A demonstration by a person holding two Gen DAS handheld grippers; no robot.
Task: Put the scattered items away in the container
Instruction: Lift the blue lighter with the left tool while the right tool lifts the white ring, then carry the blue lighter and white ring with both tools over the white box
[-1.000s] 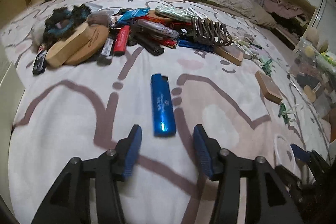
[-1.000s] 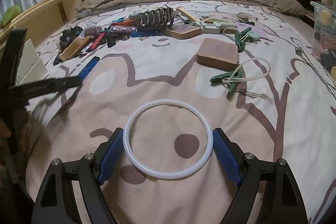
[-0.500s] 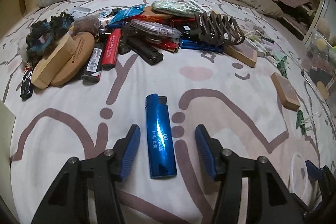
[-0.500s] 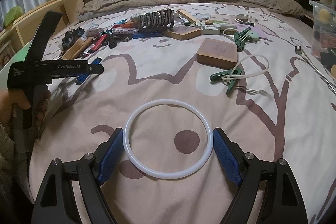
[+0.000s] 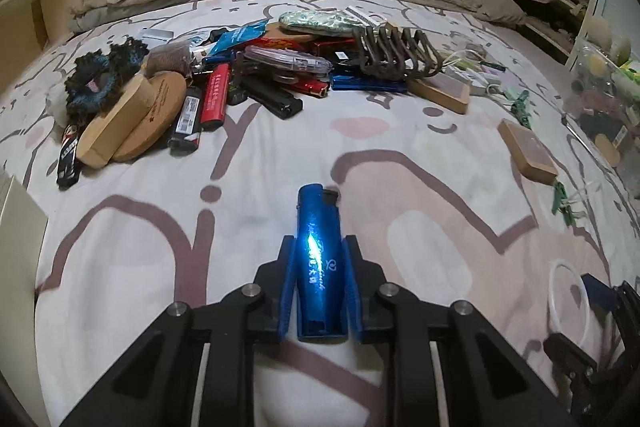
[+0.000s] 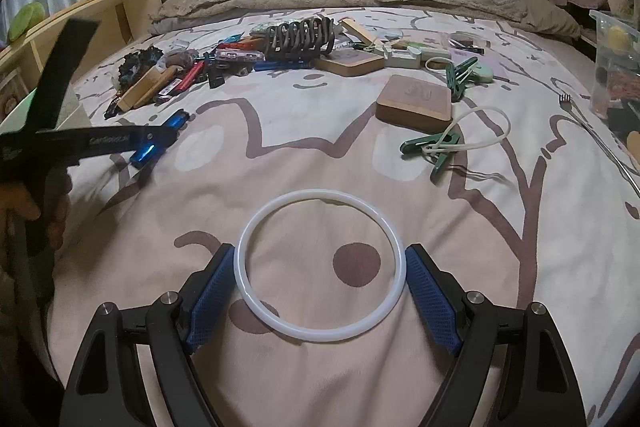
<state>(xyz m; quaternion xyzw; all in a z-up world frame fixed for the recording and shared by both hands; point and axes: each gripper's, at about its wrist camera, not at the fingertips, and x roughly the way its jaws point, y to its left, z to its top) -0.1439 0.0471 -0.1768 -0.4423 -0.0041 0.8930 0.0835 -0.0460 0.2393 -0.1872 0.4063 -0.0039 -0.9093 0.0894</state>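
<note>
A shiny blue lighter (image 5: 318, 267) lies lengthwise between the blue pads of my left gripper (image 5: 320, 239). Its jaws are closing, and both pads press on the lighter's sides. The right wrist view shows the same grip at the left (image 6: 160, 141), held by a hand. A white ring (image 6: 320, 193) lies flat on the patterned bedspread (image 6: 320, 123) inside my right gripper (image 6: 320, 251). That gripper stands open, its pads right beside the ring's rim. A clear plastic container (image 5: 600, 95) with small items in it stands at the bed's right edge.
At the back left is a pile (image 5: 224, 83) of lighters, wooden blocks, a scrunchie and a brown hair claw (image 5: 396, 55). Wooden blocks (image 6: 416, 103), green clothespins (image 6: 436, 149), a white loop and a fork (image 6: 592, 135) lie to the right. Pillows are behind, a wooden shelf left.
My left gripper moved forward over the blue lighter and closed its pads on it. The right gripper and the white ring have not moved.
</note>
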